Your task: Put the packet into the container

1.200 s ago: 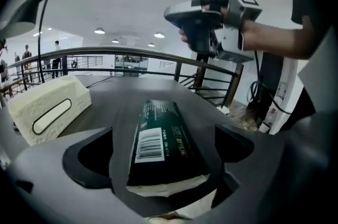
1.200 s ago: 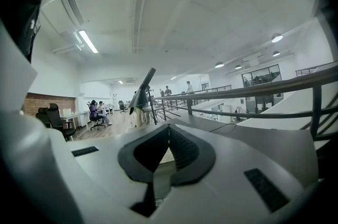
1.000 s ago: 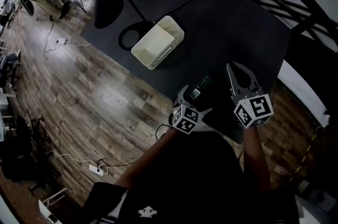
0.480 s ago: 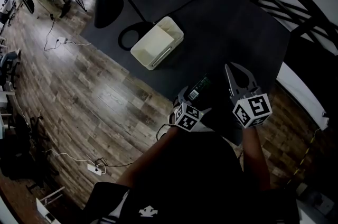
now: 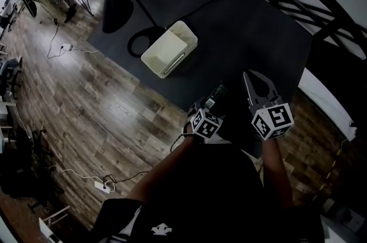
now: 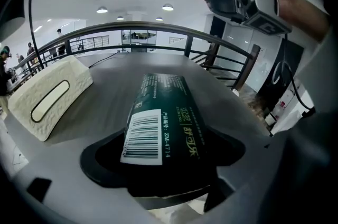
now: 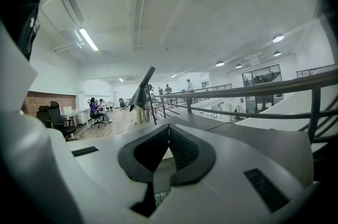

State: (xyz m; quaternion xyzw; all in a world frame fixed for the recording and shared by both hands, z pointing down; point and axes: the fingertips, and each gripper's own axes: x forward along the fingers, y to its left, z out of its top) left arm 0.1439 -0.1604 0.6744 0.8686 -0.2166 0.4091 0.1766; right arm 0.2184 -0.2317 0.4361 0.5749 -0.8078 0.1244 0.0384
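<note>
Head view: I am standing at the near edge of the dark bench [image 5: 252,24], holding a gripper in each hand. My left gripper [image 5: 207,107] is tilting down onto the near end of the green packet [image 5: 216,94], which is lying flat on the bench close to its near edge. My right gripper [image 5: 251,77] is hanging just beside it to the right, apart from the packet. The cream container [image 5: 169,48] is sitting well away toward the far left corner of the bench, with a black cable loop [image 5: 139,41] just beside it.

Left gripper view: my fingers [image 6: 232,150] have just been closing and are now gripping the packet [image 6: 161,122] by its near end. A dark pad is lying against each flank, with no bench showing between. The packet is stretching away from me along the bench, its barcode label [image 6: 142,136] facing up. The container [image 6: 47,99] is standing off to the left, apart from the packet, its slotted side turned toward me. My right gripper is hovering at the upper right.

Right gripper view: my fingers [image 7: 185,153] are pressing together, ribbed pads meeting down the middle and holding nothing. Beyond them the bench is running out to a railing [image 7: 248,95], and people [image 7: 95,109] are sitting at desks far off on the left.
</note>
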